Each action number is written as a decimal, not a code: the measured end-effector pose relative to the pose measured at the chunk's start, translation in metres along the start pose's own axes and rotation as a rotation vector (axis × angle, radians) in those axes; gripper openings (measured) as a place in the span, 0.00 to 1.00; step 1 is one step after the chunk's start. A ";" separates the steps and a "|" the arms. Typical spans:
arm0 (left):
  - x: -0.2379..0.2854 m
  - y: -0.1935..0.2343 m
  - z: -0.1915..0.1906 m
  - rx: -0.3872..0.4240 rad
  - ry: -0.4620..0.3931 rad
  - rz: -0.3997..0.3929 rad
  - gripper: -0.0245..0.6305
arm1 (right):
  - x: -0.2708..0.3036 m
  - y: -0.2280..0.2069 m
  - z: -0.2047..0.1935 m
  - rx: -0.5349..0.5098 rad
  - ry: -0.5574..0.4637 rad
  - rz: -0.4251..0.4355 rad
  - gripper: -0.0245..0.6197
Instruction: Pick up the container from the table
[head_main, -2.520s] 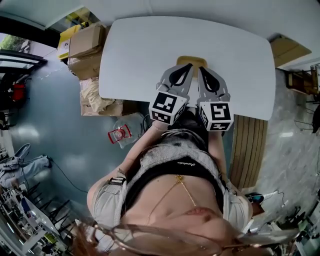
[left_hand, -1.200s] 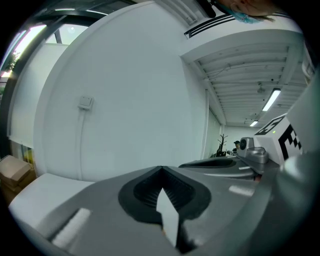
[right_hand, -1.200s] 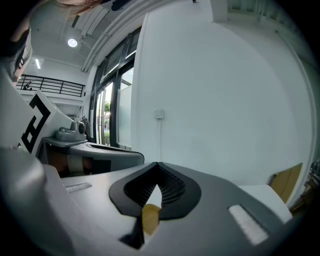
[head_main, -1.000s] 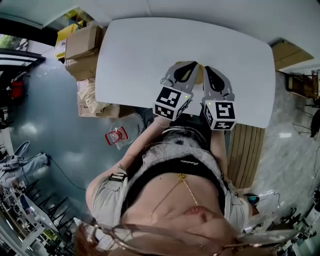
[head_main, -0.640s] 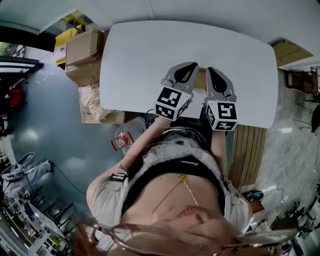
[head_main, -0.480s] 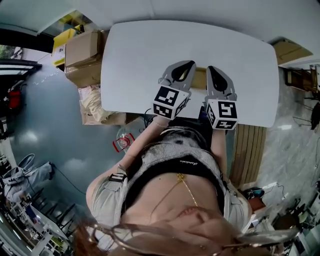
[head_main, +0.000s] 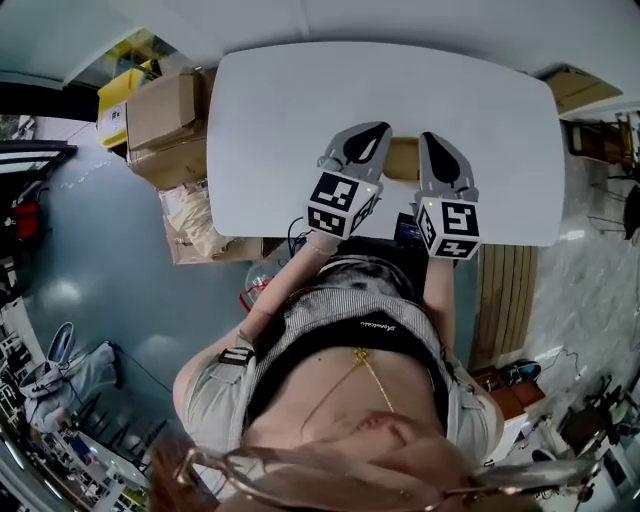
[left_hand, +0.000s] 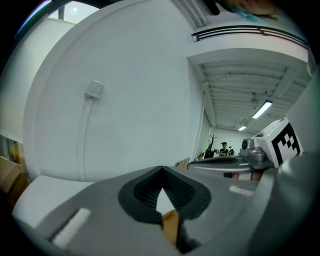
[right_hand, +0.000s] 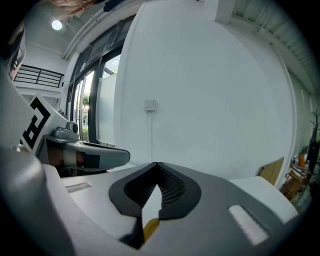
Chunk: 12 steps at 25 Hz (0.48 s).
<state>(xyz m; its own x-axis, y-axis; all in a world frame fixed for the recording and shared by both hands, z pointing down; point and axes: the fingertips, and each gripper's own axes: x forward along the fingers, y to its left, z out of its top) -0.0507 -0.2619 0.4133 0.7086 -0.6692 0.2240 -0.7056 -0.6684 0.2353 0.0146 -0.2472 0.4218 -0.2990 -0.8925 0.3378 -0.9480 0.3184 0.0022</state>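
A tan container (head_main: 403, 158) rests on the white table (head_main: 300, 100) near its front edge, mostly hidden between my two grippers. The left gripper (head_main: 375, 127) lies along the container's left side and the right gripper (head_main: 431, 136) along its right side. Both stand with their jaws closed tip to tip. In the left gripper view the left gripper (left_hand: 160, 170) shows a tan sliver of the container (left_hand: 170, 227) low in its gap. The right gripper (right_hand: 157, 164) shows a yellow sliver of it (right_hand: 150, 227) the same way. Whether the grippers touch the container I cannot tell.
Cardboard boxes (head_main: 160, 105) and plastic bags (head_main: 190, 220) sit on the floor left of the table. A slatted wooden panel (head_main: 505, 290) stands at the right. A white wall with a socket (left_hand: 94, 89) rises beyond the table's far edge.
Both grippers have moved forward over the table. The container, earlier beyond their tips, now lies between them. Their jaws stayed closed.
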 end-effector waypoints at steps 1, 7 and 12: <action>0.000 0.001 -0.001 -0.003 0.004 -0.005 0.04 | 0.000 0.000 -0.001 0.005 0.004 -0.005 0.08; 0.007 -0.002 -0.005 -0.011 0.018 -0.009 0.04 | -0.002 -0.010 -0.006 0.012 0.022 -0.023 0.08; 0.018 -0.001 -0.007 -0.021 0.021 0.039 0.04 | 0.002 -0.029 -0.007 0.011 0.024 0.005 0.08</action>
<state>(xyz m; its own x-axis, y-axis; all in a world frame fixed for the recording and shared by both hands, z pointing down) -0.0372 -0.2713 0.4236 0.6809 -0.6873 0.2529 -0.7323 -0.6350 0.2459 0.0421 -0.2562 0.4296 -0.3010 -0.8831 0.3600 -0.9477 0.3192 -0.0095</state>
